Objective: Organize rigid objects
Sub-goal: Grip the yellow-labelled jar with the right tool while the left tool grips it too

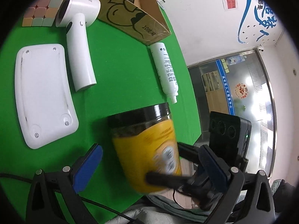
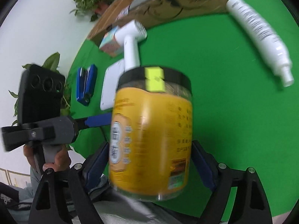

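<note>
Between the blue pads of the right gripper (image 2: 149,160), a yellow-labelled clear plastic jar with a black lid (image 2: 151,130) is sitting clamped, raised above the green table (image 2: 224,112). The left gripper (image 1: 149,160) is hanging with its jaws apart, nothing between them, the jar at its twelve o'clock. Beyond, a white hair dryer (image 1: 78,43) is lying at eleven o'clock beside a flat white plastic case (image 1: 43,93), a pastel puzzle cube (image 1: 43,9) behind it. A white spray bottle (image 1: 166,71) is resting near a brown cardboard box (image 1: 130,16) at one o'clock.
</note>
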Motion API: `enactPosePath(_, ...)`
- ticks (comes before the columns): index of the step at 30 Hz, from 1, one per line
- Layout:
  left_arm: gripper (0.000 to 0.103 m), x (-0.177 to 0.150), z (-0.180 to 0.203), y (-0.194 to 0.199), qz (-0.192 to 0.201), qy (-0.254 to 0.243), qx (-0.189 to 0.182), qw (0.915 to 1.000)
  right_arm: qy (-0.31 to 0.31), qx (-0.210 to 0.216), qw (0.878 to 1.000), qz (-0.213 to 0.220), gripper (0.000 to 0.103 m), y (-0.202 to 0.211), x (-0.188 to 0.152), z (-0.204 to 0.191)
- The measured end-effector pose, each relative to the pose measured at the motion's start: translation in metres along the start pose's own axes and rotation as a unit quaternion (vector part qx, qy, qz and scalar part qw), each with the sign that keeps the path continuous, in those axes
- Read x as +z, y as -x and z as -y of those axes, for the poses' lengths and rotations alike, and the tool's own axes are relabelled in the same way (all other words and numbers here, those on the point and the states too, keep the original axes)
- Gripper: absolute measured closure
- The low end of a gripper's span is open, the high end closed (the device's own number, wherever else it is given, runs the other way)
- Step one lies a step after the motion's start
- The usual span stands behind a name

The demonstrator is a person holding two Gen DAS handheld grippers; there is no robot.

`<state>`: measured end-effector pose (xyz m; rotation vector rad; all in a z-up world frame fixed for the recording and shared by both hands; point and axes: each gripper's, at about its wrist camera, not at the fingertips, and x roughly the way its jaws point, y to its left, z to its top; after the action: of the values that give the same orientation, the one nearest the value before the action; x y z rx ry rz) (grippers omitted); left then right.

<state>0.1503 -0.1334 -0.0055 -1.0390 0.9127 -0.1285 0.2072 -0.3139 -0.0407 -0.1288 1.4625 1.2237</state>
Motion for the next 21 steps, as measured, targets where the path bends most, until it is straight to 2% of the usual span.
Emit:
enactPosePath(3,0.003,0.003,-0.004,0.000,-0.006,0.002,0.018,0.9998,0.020,-0.014,1.000,-0.014,0.020,-0.019,-0.002,-0.016)
enactPosePath(4,0.006,0.003,-0.005,-0.002,-0.010,0.004,0.028,0.9995,0.039,-0.033,0.999,-0.009,0.020,-0.021,-0.005,-0.025)
enactPosePath(6,0.012,0.002,-0.008,-0.004,-0.015,0.002,0.051,0.9986,0.051,-0.046,0.998,-0.007,0.020,-0.026,-0.006,-0.032)
enactPosePath(12,0.014,0.003,-0.003,0.003,0.008,-0.012,0.061,0.9981,0.059,-0.060,0.996,0.008,0.020,-0.023,-0.007,-0.042)
enactPosePath(21,0.016,0.022,0.038,0.026,0.061,-0.081,0.086,0.9912,0.079,-0.057,0.992,0.077,0.021,0.023,0.002,-0.057)
